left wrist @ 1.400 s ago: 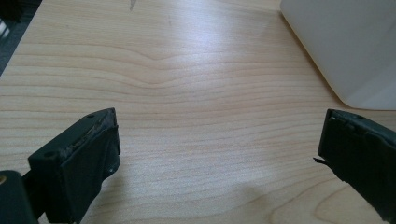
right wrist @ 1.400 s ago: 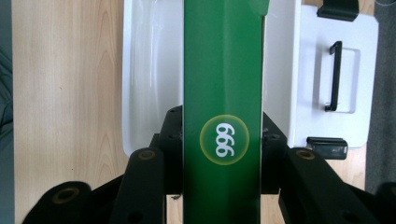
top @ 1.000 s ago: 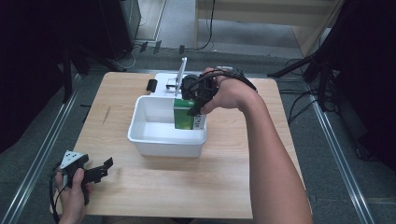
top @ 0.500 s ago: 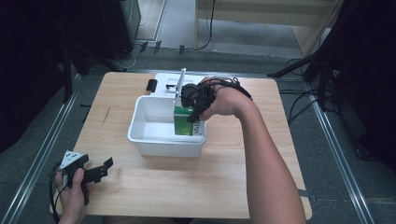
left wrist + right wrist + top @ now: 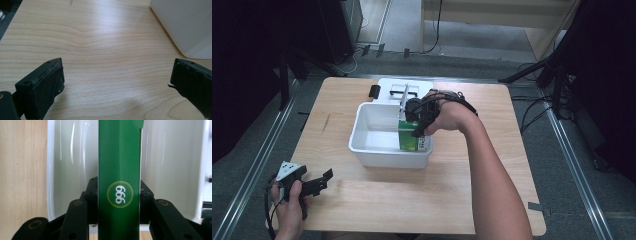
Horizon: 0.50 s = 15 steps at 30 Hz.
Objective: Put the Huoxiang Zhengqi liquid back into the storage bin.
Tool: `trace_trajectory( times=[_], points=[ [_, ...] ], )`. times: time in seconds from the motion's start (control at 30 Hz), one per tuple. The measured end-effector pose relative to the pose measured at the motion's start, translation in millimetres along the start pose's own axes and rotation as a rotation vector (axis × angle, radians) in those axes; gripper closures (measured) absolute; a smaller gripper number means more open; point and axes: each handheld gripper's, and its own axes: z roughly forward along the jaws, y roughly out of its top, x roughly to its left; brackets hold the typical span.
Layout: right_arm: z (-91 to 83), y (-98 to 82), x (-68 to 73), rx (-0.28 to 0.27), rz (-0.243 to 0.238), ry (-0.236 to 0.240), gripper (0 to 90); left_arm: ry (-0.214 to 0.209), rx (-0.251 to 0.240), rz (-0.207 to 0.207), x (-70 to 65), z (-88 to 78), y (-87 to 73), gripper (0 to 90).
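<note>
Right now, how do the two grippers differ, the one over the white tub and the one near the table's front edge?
The right gripper is shut on the green box, while the left gripper stands open with nothing between its jaws. The right gripper points down into the white tub; the left gripper lies low over the bare wooden table, beside the tub's outer wall. Both are black, two-jawed, and each held in one hand.

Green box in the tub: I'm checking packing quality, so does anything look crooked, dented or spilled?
Nothing stands out. The green box looks undented, clamped squarely in the right gripper over the white tub. The tub looks clean, with no spill. The left gripper rests open on the table.
</note>
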Motion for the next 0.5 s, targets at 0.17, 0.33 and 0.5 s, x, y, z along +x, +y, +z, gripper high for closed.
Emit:
trace_trajectory(
  times=[0.17,0.33,0.5],
  points=[
    [7.7,-0.2,-0.3,-0.002,-0.016,-0.001,64.0,0.0,0.0,0.0,0.1,0.0,0.0,0.1],
    [16.2,-0.5,-0.9,0.015,-0.009,-0.005,63.9,-0.001,0.001,0.0,0.1,0.0,0.0,0.1],
    [28.7,-0.9,-2.0,0.031,0.015,0.0,63.9,-0.001,0.0,-0.001,0.4,0.0,0.0,0.1]
  ],
)
